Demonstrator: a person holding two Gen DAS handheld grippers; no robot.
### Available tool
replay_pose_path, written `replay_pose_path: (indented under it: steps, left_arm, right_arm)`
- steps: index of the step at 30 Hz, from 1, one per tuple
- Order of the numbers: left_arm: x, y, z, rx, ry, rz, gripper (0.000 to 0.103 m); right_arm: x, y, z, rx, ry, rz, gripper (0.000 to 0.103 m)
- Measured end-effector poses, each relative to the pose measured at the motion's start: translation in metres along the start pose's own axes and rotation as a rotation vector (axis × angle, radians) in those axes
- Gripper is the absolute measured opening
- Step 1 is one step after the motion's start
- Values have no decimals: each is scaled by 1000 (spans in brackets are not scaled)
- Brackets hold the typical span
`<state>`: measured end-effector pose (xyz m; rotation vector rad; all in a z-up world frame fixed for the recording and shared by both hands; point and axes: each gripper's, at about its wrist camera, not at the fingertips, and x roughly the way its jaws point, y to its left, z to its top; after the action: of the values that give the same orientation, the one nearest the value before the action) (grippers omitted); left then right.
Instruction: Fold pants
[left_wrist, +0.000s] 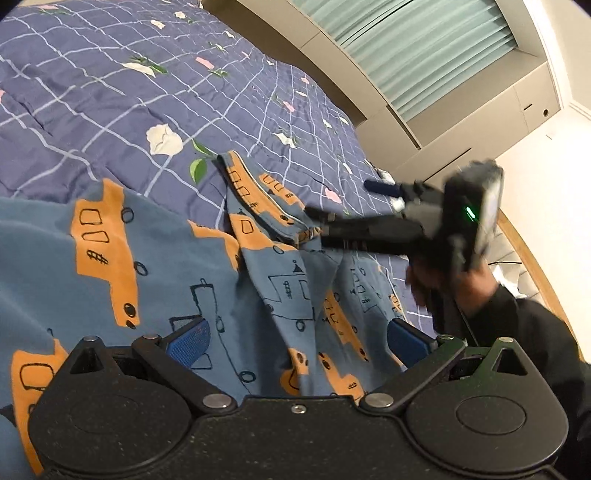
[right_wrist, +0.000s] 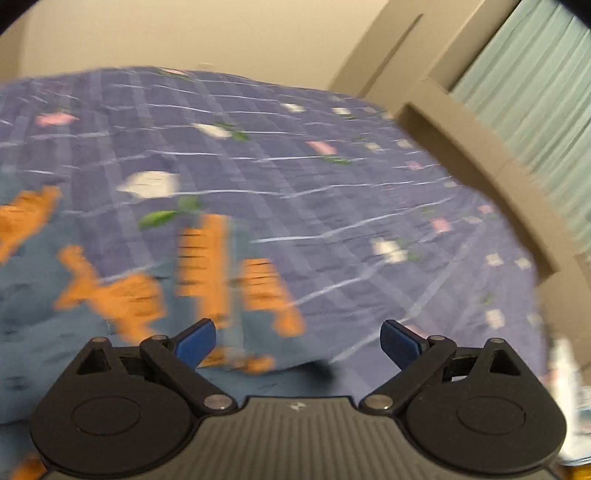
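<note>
Both tools have their blue pads wide apart and hold nothing. Biggest of all is the bed (left_wrist: 110, 92), with a purple checked cover and little flowers on it. On the bed lie the pants (left_wrist: 155, 280), blue with orange trucks, bunched and not yet folded. In the left wrist view the pants fill the space from 9 o'clock down to 5 o'clock, right under the left tool (left_wrist: 297, 341), with cloth showing between its open pads, though I cannot tell if they touch it. One long strip of the pants, maybe a leg or the waist edge, runs from 12 o'clock down toward 6 o'clock in that view, so its long way points almost straight away from the left tool. The right tool (left_wrist: 343, 206) comes in from 3 o'clock, held by a hand (left_wrist: 436, 280) in a dark sleeve, and its tips are just beside that strip near the middle. In the blurry right wrist view, the right tool (right_wrist: 297, 343) has the pants from 9 o'clock to 6 o'clock, with bare bed cover at 3 o'clock. I think the right tool is nearer to the strip, so it should reach a bit toward 10 o'clock to pinch it.
</note>
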<state>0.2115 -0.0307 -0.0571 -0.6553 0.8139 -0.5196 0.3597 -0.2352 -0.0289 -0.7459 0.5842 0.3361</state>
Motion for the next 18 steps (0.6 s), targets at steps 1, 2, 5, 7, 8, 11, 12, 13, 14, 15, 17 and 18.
replay_pose_path:
  steps: [1, 2, 5, 7, 8, 11, 12, 13, 14, 15, 17, 18]
  left_arm:
    - [1, 0, 0, 1, 4, -3, 93]
    - [1, 0, 0, 4, 10, -5, 89]
    - [6, 0, 0, -3, 37, -3, 75]
    - [8, 3, -1, -18, 48, -1, 54]
    - [10, 4, -2, -25, 55, -2, 48]
    - [14, 9, -5, -45, 67, 3, 34]
    - [15, 10, -6, -52, 69, -2, 29]
    - [15, 10, -7, -56, 72, -8, 24]
    - [16, 11, -8, -58, 72, -10, 23]
    - [16, 10, -9, -57, 70, -9, 22]
    - [16, 10, -9, -58, 68, -8, 16]
    - [16, 11, -9, -61, 65, -6, 15]
  right_arm:
    - [6, -8, 2, 12, 5, -33, 98]
    - [12, -19, 5, 36, 12, -65, 98]
    - [15, -49, 10, 149, 10, -44, 94]
    - [6, -55, 14, 195, -15, 41, 94]
    - [1, -52, 17, 193, -30, 97, 94]
    - [-11, -34, 25, 150, -39, 240, 94]
    - [-14, -27, 27, 152, -39, 309, 94]
    - [-14, -22, 30, 162, -36, 362, 93]
    - [-15, -15, 33, 178, -27, 422, 91]
    - [-14, -9, 35, 181, -18, 454, 88]
    - [-12, 5, 41, 151, -7, 438, 82]
    - [-9, 12, 44, 128, 1, 407, 79]
